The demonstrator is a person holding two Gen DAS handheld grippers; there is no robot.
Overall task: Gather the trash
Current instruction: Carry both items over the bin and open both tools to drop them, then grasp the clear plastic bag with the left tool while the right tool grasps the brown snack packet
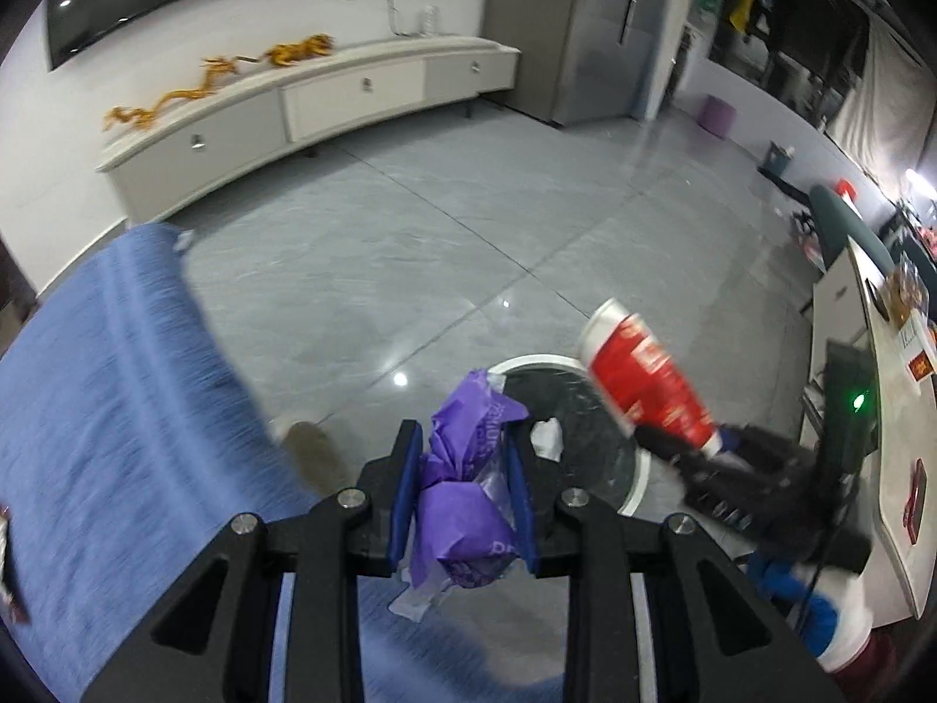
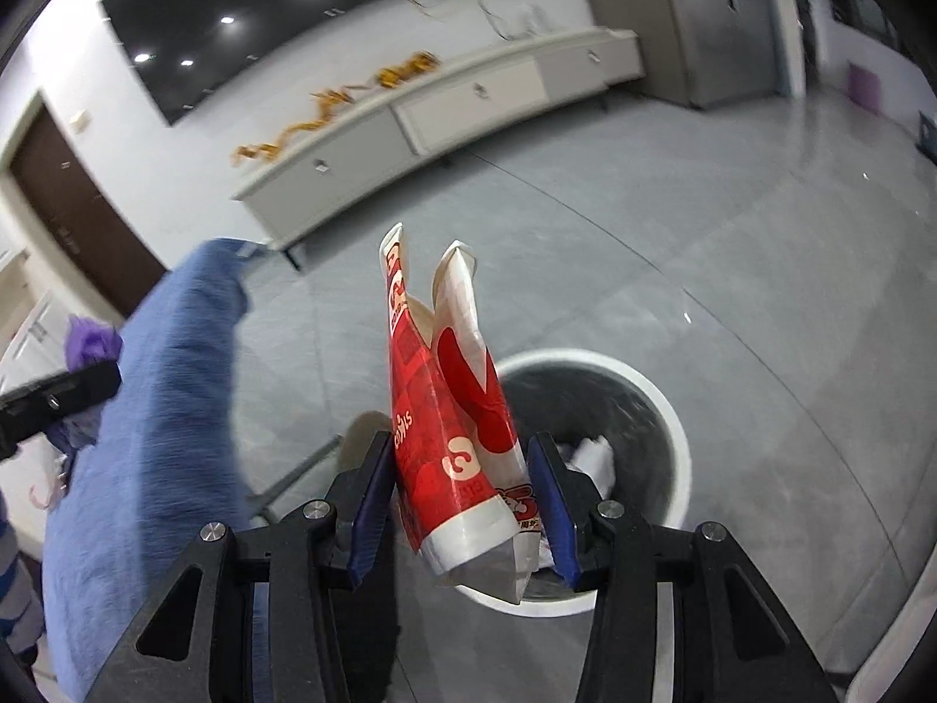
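Observation:
My left gripper is shut on a crumpled purple wrapper, held just in front of a round white-rimmed trash bin on the grey floor. My right gripper is shut on a squashed red and white paper cup, its open rim pointing up and away. That cup and the right gripper also show at the right of the left wrist view, above the bin. The bin has a dark liner with white paper inside. The left gripper's body with the purple wrapper shows at far left.
A person's blue trouser leg fills the left side, also seen as the blue leg. A slipper rests on the floor by the bin. A long white TV cabinet lines the far wall. A white table stands at the right.

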